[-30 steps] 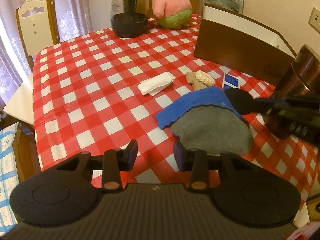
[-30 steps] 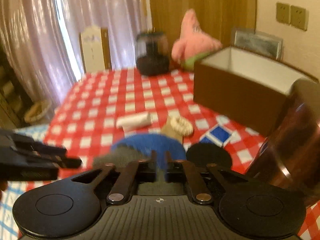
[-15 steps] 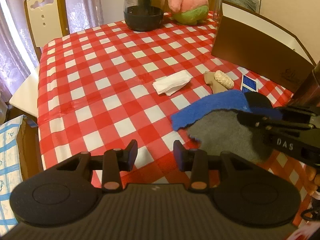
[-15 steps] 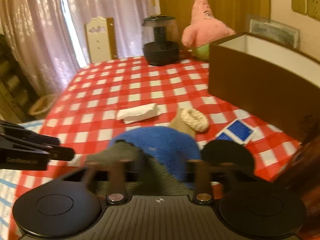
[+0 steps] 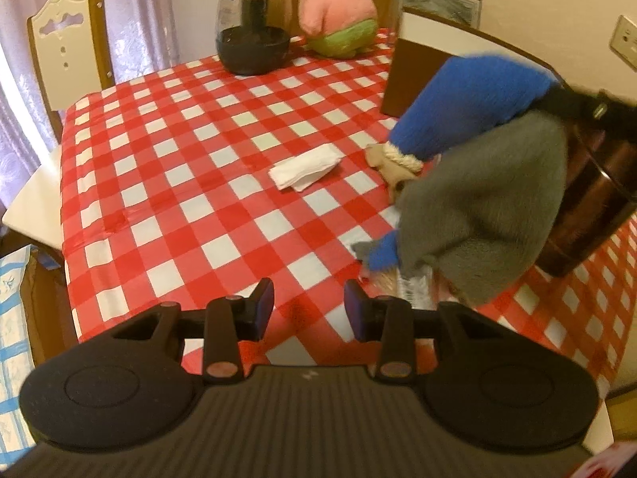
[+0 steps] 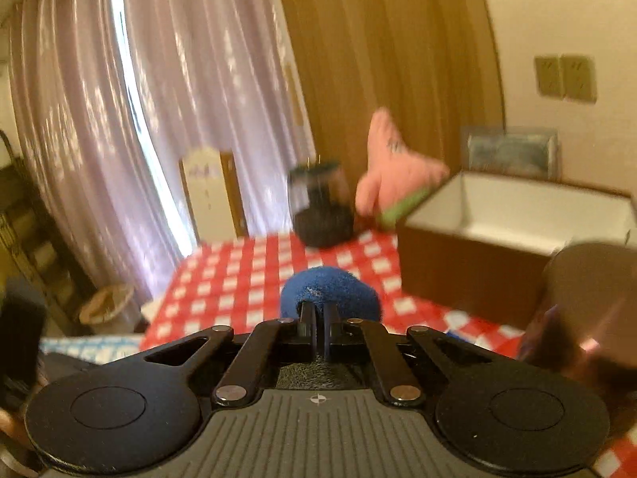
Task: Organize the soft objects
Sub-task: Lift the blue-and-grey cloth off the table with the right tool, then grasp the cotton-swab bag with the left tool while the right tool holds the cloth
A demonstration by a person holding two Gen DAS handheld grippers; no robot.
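Observation:
A blue and grey fleece cloth hangs lifted off the red checked table, with its lower hem still near the tabletop. My right gripper is shut on the cloth's blue edge; in the left wrist view it shows as a dark blurred shape at the top of the cloth. My left gripper hovers open over the table's near edge with nothing between its fingers. A folded white tissue and a small beige toy with a rope band lie left of the cloth. A pink plush sits at the back.
An open brown box with a white inside stands at the back right. A brown cylinder rises beside the cloth. A dark jar stands next to the plush. A white chair is at the table's left side.
My right gripper closed on the blue edge and rose, and the cloth that lay flat on the table now hangs in the air. The left gripper stayed open over the near edge.

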